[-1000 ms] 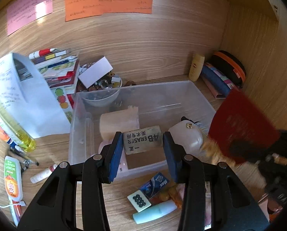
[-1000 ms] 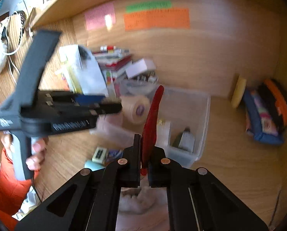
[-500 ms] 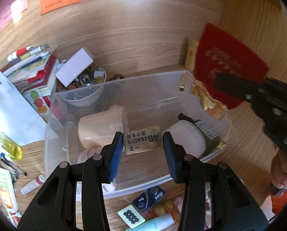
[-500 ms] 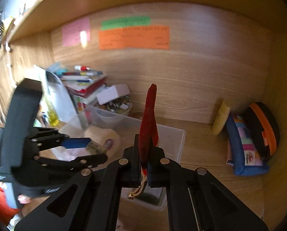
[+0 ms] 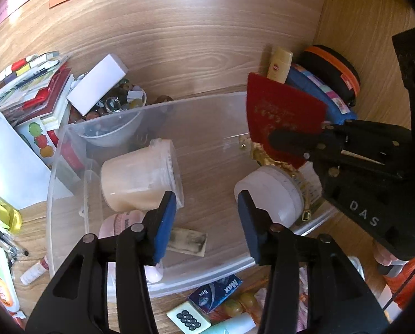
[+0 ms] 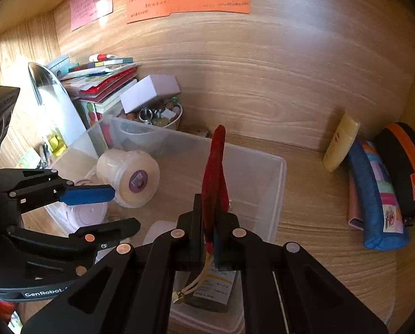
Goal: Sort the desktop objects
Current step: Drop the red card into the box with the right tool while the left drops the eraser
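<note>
A clear plastic bin (image 5: 68, 150) (image 6: 274, 194) stands on the wooden desk. My left gripper (image 5: 207, 211) (image 6: 118, 208) is open and empty above the bin. Below it an eraser (image 5: 188, 240) lies flat on the bin floor beside a beige tub (image 5: 135, 178) (image 6: 129, 178) and a white-capped bottle (image 5: 271, 194). My right gripper (image 6: 211, 222) (image 5: 288, 139) is shut on a flat red pouch (image 6: 214, 172) (image 5: 282, 111) with gold tassels (image 5: 263, 156), held upright over the bin's right side.
Stacked books (image 6: 101, 80), a white box (image 6: 149, 91) and a bowl of trinkets (image 5: 115, 105) stand behind the bin. A yellow tube (image 6: 341, 144), a blue pencil case (image 6: 374, 194) and an orange-black case (image 6: 405, 167) lie right. Small items (image 5: 215, 292) lie before the bin.
My left gripper has let go of the eraser, which now lies on the bin floor. My right gripper has carried the red pouch lower over the bin's right side.
</note>
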The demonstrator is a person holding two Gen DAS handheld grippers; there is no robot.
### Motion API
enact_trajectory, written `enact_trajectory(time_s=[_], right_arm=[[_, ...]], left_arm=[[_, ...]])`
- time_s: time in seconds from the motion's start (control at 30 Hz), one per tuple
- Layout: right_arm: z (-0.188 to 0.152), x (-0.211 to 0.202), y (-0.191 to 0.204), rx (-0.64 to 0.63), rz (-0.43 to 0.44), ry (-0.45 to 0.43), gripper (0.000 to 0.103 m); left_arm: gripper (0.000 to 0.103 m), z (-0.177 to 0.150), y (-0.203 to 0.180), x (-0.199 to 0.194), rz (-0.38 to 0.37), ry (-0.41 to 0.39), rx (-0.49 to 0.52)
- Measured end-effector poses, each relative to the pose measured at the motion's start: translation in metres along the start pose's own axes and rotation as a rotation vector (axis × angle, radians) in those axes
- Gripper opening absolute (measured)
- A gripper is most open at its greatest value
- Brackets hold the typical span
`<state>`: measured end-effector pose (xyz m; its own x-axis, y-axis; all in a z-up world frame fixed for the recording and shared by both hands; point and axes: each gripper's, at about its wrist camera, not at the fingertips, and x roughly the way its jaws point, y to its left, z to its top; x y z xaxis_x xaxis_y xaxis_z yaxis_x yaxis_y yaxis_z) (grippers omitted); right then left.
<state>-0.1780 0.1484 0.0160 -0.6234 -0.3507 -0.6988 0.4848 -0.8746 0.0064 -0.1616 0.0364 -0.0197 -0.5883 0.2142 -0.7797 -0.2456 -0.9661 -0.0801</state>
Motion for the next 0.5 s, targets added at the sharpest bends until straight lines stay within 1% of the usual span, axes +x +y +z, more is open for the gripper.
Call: enact_trajectory(time_s=[0.03,0.07,0.1,0.13,0.2,0.23,0.27,0.37,0.43,0.5], right_arm=[[0.0,-0.001,0.0,-0.001,-0.002,0.001,0.014],[0.0,-0.004,0.002,-0.005,-0.004,0.001,0.024],[-0.001,-0.006,0.001,-0.004,-0.008,-0.004,0.03],[-0.001,-0.009,0.002,-0.006,-0.013,-0.014,0.042],[-0.002,-0.019,0.003,-0.01,-0.04,-0.041,0.05],[-0.002,-0.026,0.003,-0.009,-0.052,-0.055,0.057],[-0.002,-0.031,0.002,-0.006,-0.058,-0.065,0.064],[-0.003,-0.047,0.0,0.007,-0.065,-0.094,0.077],[-0.005,-0.058,0.001,0.006,-0.071,-0.112,0.081],[-0.008,-0.07,0.002,0.003,-0.072,-0.125,0.082]], left_arm=[[0.05,0.0,-0.001,-0.004,-0.004,-0.004,-0.003],[0.053,-0.001,-0.001,-0.007,-0.008,-0.012,-0.008],[0.054,-0.001,-0.001,-0.01,-0.013,-0.023,-0.012],[0.055,-0.001,-0.001,-0.013,-0.015,-0.028,-0.013],[0.057,0.0,-0.002,-0.022,-0.025,-0.047,-0.017],[0.059,-0.001,-0.002,-0.027,-0.028,-0.057,-0.019],[0.06,-0.002,-0.003,-0.033,-0.028,-0.07,-0.023],[0.06,-0.005,-0.005,-0.049,-0.008,-0.1,-0.024],[0.061,-0.01,-0.006,-0.058,0.011,-0.114,-0.023],[0.061,-0.016,-0.005,-0.065,0.021,-0.118,-0.027]])
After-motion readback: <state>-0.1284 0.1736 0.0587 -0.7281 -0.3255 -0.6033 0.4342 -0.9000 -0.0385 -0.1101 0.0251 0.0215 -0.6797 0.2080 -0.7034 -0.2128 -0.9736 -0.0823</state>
